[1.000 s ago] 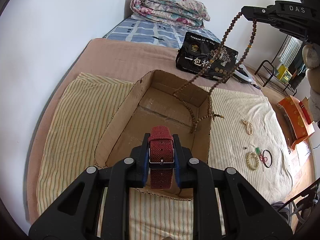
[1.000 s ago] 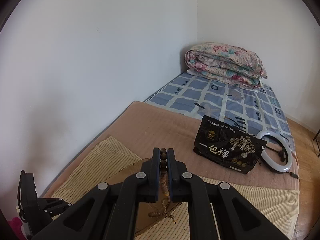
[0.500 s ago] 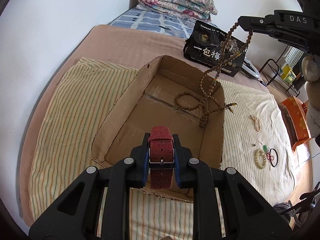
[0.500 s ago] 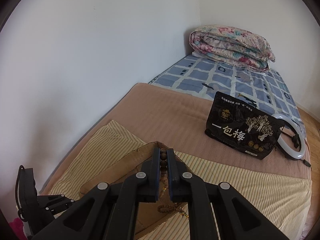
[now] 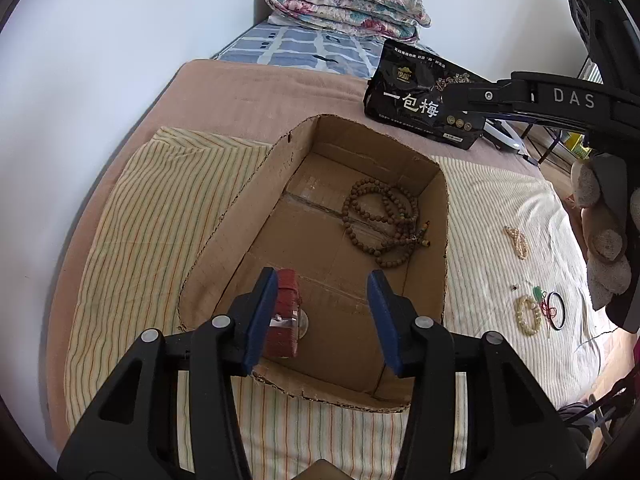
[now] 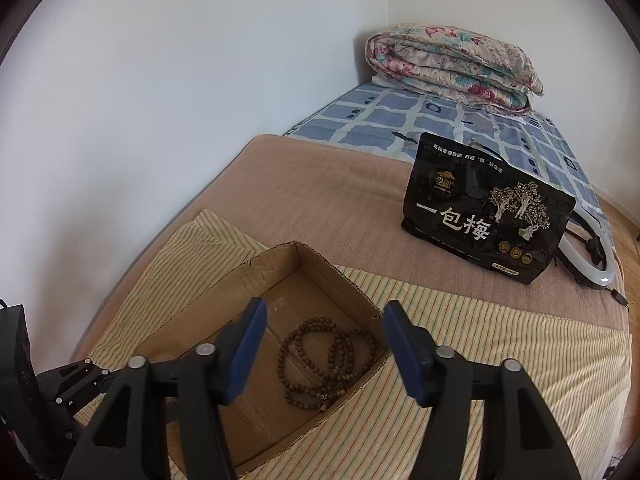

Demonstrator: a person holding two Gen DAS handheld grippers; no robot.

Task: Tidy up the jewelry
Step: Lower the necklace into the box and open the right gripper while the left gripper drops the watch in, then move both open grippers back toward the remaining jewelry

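We see a striped cloth (image 5: 160, 208) on the bed carrying an open cardboard box (image 5: 256, 184). Our left gripper (image 5: 322, 316) hangs over the box's near end, fingers wide apart, the red watch strap (image 5: 286, 312) against its left finger. Our right gripper (image 6: 322, 348) has its fingers apart above the wooden bead necklace (image 5: 380, 220) coiled at the box's far right. Small bracelets (image 5: 528, 316) lie on the cloth to the right.

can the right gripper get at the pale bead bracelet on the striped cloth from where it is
Probably yes: the right gripper is open and empty, and the pale bead bracelet lies uncovered on the striped cloth, outside the cardboard box.
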